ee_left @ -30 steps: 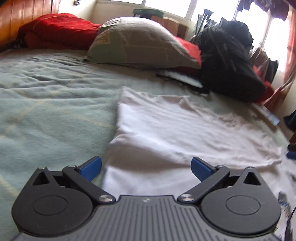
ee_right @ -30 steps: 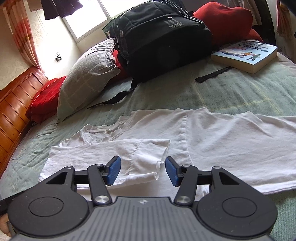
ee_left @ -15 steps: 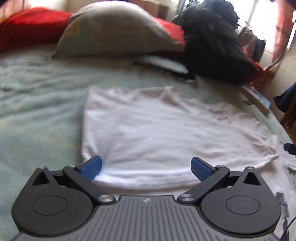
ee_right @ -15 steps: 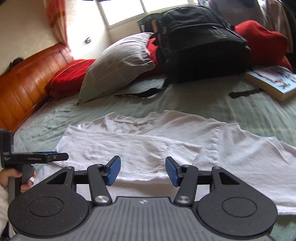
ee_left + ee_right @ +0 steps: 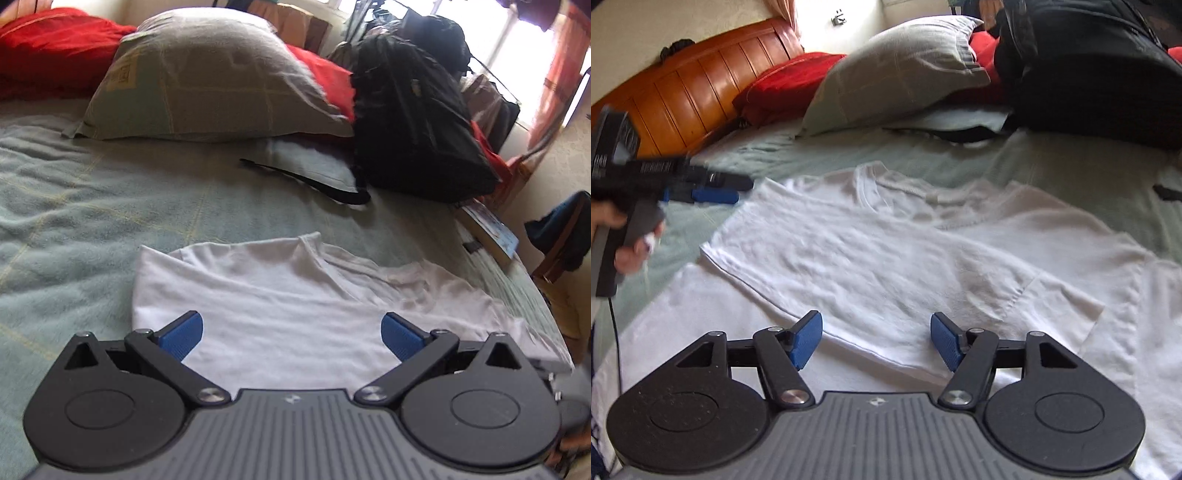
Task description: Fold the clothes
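A white T-shirt (image 5: pixel 295 295) lies flat on the green bedspread (image 5: pixel 92 221), its left side folded over onto the body. The left gripper (image 5: pixel 291 332) hovers over the shirt's near part, jaws wide open with nothing between them. In the right wrist view the same shirt (image 5: pixel 886 251) spreads across the middle, collar toward the pillows, folded edge running to the near left. The right gripper (image 5: pixel 876 339) hangs just above that folded hem. Its jaws are opening and the pads press on nothing. The left gripper (image 5: pixel 713 195) also shows beside the shirt's far left corner, held by a hand (image 5: pixel 624 236).
A grey pillow (image 5: pixel 207 77), red bedding (image 5: pixel 55 44) and a black backpack (image 5: pixel 417 122) with a loose strap (image 5: pixel 306 181) line the back of the bed. A book (image 5: pixel 487 232) lies by the right edge. A wooden headboard (image 5: pixel 683 99) bounds the left side.
The left gripper drew back along the shirt, so the collar now shows ahead of it. The right gripper rolled and swung left over the folded hem, its jaws wider than before.
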The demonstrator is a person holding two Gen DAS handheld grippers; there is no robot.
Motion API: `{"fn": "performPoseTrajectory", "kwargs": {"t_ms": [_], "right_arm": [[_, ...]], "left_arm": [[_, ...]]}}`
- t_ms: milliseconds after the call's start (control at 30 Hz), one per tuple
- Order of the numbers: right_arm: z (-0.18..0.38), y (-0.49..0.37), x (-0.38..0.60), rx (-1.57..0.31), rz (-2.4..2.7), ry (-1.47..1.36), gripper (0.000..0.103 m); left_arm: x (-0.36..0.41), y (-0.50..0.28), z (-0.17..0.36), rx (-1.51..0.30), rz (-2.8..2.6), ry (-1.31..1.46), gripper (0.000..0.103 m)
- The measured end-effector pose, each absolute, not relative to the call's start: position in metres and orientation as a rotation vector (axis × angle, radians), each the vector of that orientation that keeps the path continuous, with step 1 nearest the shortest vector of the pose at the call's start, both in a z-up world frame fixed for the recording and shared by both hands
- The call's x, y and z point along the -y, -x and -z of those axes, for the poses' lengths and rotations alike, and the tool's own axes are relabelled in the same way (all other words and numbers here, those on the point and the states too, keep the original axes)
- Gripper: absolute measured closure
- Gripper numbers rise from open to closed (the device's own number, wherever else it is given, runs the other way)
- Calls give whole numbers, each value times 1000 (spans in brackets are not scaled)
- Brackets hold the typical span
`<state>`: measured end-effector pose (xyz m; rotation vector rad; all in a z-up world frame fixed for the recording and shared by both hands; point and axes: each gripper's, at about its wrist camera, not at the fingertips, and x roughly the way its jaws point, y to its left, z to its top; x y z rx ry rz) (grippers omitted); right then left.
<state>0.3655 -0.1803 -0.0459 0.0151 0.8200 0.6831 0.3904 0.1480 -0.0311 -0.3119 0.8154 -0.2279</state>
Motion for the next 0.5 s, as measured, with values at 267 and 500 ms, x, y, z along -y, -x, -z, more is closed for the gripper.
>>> {"fn": "performPoseTrajectory", "kwargs": {"t_ms": [267,500], "right_arm": [[57,-355,202,-731,-823,-72,11],[54,-351,209,-729,-790,-90,11]], "left_arm": [[-181,-440,70,-819,4,418,1],[-179,-438,48,-822,-50,330,1]]}}
